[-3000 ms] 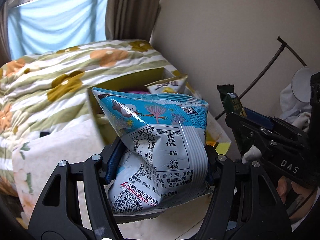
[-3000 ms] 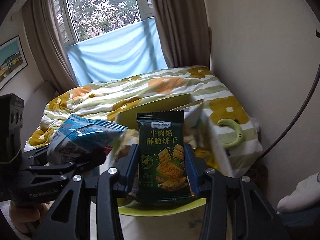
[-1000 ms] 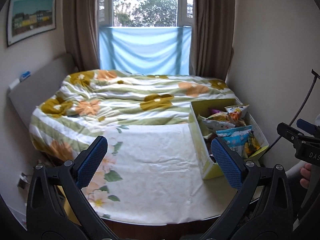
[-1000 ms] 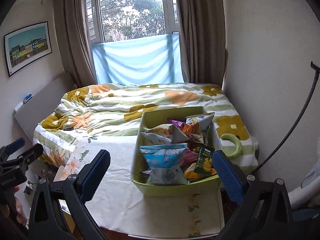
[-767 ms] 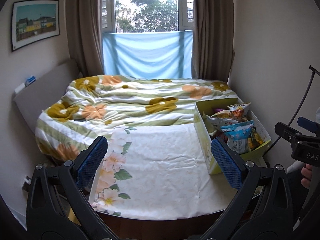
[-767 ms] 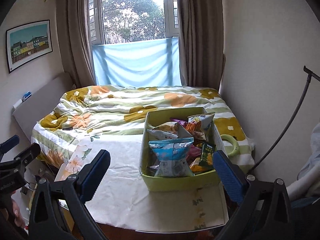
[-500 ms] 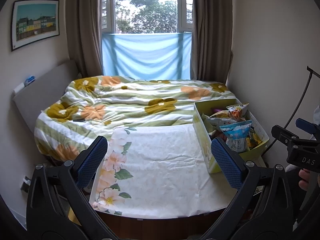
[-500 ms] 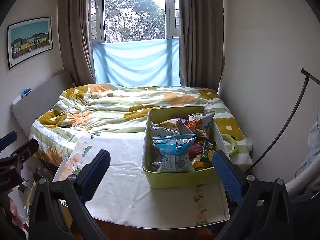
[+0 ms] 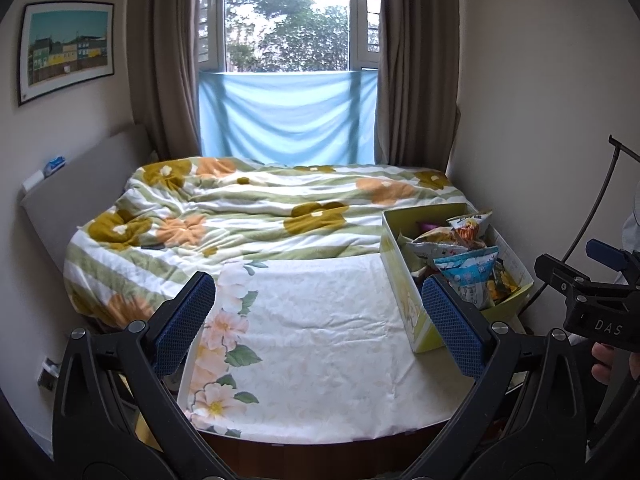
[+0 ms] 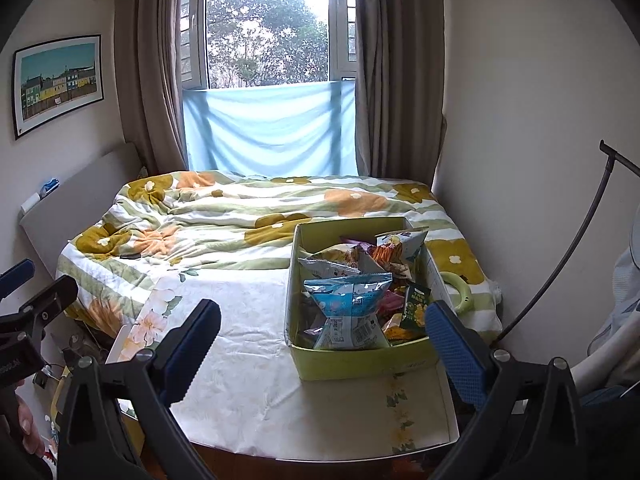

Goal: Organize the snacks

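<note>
A yellow-green cardboard box stands on the white floral cloth at the right and holds several snack bags. A light blue bag stands at its front, with a dark green cracker pack beside it. The box also shows in the left wrist view with the blue bag. My left gripper is open and empty, held back from the table. My right gripper is open and empty, held back in front of the box.
The cloth-covered table abuts a bed with a flowered quilt. A green ring lies on the bed right of the box. A wall is close on the right, with a black curved rod. The window is behind.
Both grippers let go of their snacks, which now sit in the box, and drew back from the table. In the last second they moved only slightly further back.
</note>
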The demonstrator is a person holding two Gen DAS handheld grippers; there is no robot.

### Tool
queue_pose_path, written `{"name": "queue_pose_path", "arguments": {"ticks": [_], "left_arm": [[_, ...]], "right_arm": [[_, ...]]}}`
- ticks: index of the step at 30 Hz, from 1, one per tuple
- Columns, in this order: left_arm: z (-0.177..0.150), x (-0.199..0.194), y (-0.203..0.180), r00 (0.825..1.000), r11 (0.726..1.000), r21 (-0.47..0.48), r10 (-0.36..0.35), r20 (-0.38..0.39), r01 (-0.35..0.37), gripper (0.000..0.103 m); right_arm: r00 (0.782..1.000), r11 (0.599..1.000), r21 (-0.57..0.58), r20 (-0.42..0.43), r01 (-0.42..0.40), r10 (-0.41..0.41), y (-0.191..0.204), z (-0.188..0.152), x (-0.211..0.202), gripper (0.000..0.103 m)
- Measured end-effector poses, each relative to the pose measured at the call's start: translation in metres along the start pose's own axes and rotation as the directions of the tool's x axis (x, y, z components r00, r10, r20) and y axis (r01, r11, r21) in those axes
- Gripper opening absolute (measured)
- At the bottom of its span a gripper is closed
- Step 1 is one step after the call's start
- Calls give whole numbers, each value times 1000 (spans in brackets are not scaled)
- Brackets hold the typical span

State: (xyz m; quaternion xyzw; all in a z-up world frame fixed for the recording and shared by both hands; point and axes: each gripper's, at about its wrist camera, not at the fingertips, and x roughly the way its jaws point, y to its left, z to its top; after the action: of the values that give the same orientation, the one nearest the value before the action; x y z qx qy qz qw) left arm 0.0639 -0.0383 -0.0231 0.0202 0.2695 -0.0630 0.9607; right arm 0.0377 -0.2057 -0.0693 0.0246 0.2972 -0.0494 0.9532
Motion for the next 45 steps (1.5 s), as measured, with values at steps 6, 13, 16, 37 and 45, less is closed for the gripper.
{"name": "queue_pose_path", "arguments": {"ticks": [6,13,16,37,45], "left_arm": [[0,0,1,1000,1000,0,1,-1,-1,102],[1,0,1,1000,1000,1,2,1,-2,102],[2,2,0,1000,1000,4,4,2,-4,102],[3,6,-1,1000,1000,10,4,-4,-4,102],[3,7,-1,1000,1000,9,1,-7,-1,102]], "right_arm": [[1000,1000,1,-3,1,-1,0,0,1,102],[1000,1000,0,-3,1,-1,0,1,1,102],[1000,1000,0,-3,1,-1,0,1,2,102],[1000,1000,4,-10,3,-3,-3,1,7,102],[1000,1000,2,-9,3,-3,-3,1,9,102]]}}
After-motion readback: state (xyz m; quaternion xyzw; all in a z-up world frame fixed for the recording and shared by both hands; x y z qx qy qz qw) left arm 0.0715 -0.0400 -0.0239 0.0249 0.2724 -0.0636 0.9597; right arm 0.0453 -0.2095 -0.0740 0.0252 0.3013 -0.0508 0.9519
